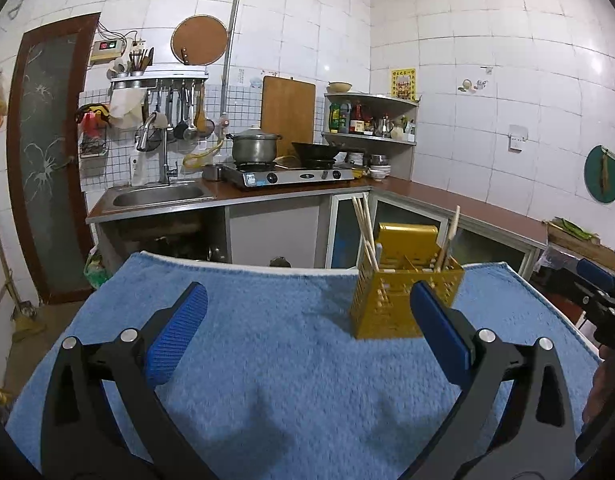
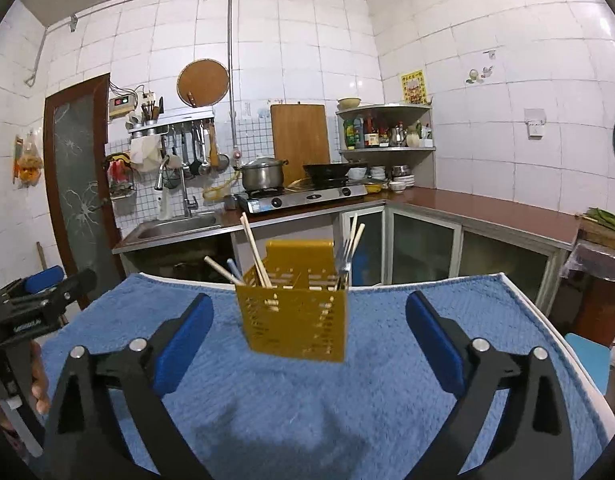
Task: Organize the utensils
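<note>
A yellow slotted utensil holder (image 1: 391, 300) (image 2: 295, 320) stands upright on a blue towel (image 1: 275, 352) (image 2: 347, 400). It holds wooden chopsticks (image 1: 365, 232) (image 2: 253, 246) on its left side and forks (image 2: 344, 258) with more wooden sticks (image 1: 451, 232) on its right. My left gripper (image 1: 307, 320) is open and empty, the holder just behind its right finger. My right gripper (image 2: 309, 328) is open and empty, the holder between and beyond its fingers. The right gripper shows at the edge of the left wrist view (image 1: 599, 296), the left gripper at the edge of the right wrist view (image 2: 35, 296).
The towel covers a white table (image 2: 547, 320). Behind it runs an L-shaped kitchen counter (image 1: 447, 196) with a sink (image 1: 159, 196), a gas stove (image 1: 287, 174), a pot (image 1: 253, 146) and a wok (image 1: 315, 152). A door (image 1: 43, 152) is at the left.
</note>
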Available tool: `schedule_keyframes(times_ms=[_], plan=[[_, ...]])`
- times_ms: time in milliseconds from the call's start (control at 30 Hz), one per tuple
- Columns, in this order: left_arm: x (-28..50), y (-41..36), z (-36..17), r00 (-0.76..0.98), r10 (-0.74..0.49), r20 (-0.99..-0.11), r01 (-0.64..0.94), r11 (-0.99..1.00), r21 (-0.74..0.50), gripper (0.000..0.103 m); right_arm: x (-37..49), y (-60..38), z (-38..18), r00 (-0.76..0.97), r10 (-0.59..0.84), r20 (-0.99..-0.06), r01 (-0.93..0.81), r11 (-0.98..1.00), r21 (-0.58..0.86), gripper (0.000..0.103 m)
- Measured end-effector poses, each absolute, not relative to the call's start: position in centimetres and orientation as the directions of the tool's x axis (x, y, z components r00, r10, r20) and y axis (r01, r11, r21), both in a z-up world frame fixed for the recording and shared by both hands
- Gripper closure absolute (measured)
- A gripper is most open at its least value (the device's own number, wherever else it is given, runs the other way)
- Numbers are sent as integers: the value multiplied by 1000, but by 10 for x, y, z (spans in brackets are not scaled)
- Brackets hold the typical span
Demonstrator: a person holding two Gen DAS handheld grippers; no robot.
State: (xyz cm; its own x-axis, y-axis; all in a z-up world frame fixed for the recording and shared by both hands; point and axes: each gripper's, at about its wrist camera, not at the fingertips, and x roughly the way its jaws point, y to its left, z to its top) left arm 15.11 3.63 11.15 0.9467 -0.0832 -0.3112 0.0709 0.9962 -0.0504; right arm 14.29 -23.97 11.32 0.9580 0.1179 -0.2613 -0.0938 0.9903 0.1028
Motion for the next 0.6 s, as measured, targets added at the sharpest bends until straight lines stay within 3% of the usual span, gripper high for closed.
schedule_keyframes(times_ms=[133, 333, 600], plan=[[118, 33, 101, 959, -43, -280, 43, 999, -7, 5, 117, -232, 103, 963, 94, -251, -75, 994, 84, 5], [87, 34, 71, 950, -53, -307, 39, 998, -54, 5, 86, -225, 68, 962, 35, -272, -22, 999, 48, 5], [69, 21, 41, 952, -54, -302, 50, 999, -22, 5, 73, -229, 30, 961, 16, -278, -4, 999, 44, 5]])
